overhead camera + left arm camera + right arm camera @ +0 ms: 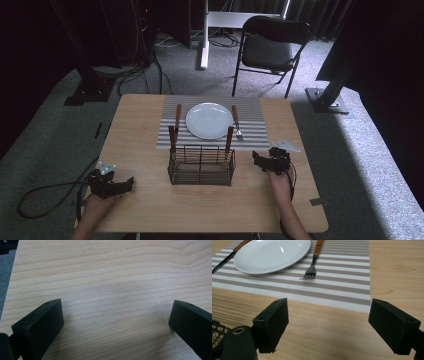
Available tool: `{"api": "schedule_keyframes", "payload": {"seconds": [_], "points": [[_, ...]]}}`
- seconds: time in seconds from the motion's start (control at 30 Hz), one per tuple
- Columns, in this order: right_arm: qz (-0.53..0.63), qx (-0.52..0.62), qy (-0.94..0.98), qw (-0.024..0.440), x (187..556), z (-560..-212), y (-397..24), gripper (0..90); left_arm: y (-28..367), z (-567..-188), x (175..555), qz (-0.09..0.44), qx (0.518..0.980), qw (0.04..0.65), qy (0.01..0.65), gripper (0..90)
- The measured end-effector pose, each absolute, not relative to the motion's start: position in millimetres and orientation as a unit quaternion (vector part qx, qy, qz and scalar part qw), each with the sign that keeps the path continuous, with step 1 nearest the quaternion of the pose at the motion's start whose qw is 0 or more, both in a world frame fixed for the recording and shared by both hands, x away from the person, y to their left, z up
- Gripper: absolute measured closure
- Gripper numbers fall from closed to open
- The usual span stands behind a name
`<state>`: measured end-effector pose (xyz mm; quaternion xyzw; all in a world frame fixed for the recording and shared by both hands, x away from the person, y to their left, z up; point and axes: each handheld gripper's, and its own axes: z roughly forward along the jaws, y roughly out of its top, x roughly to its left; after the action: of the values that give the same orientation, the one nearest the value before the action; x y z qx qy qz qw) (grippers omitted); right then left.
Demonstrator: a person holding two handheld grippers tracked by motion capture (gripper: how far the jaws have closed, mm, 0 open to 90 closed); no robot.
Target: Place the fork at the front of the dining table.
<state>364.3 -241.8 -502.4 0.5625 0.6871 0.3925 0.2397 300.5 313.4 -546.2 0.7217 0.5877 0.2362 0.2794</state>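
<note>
A white plate (pixel 209 120) lies on a striped placemat (pixel 252 122) at the table's far middle. A wood-handled fork (pixel 236 121) lies right of the plate, a wood-handled knife (pixel 177 118) left of it. In front of the mat stands a black wire basket (pixel 201 165) with two wood-handled utensils (pixel 172 139) upright in it. My left gripper (pixel 131 183) rests open at the near left, over bare wood (pixel 112 290). My right gripper (pixel 257 159) is open right of the basket. In the right gripper view the plate (pixel 272 255) and fork (pixel 312 268) lie beyond its open jaws.
A folding chair (pixel 272 47) stands beyond the table. Cables (pixel 45 192) trail on the grey carpet at the left. A table edge (pixel 10 287) runs along the left of the left gripper view. The basket's mesh (pixel 218 332) shows at the lower left of the right gripper view.
</note>
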Motion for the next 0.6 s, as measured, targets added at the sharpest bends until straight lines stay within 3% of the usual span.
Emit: {"api": "schedule_keyframes", "payload": {"seconds": [0.6], "points": [[0.371, 0.582, 0.676, 0.258, 329.8, -520.6, -268.6, 15.7, 313.4, -546.2, 300.5, 0.236, 0.722, 0.279, 0.588, 0.0]]}}
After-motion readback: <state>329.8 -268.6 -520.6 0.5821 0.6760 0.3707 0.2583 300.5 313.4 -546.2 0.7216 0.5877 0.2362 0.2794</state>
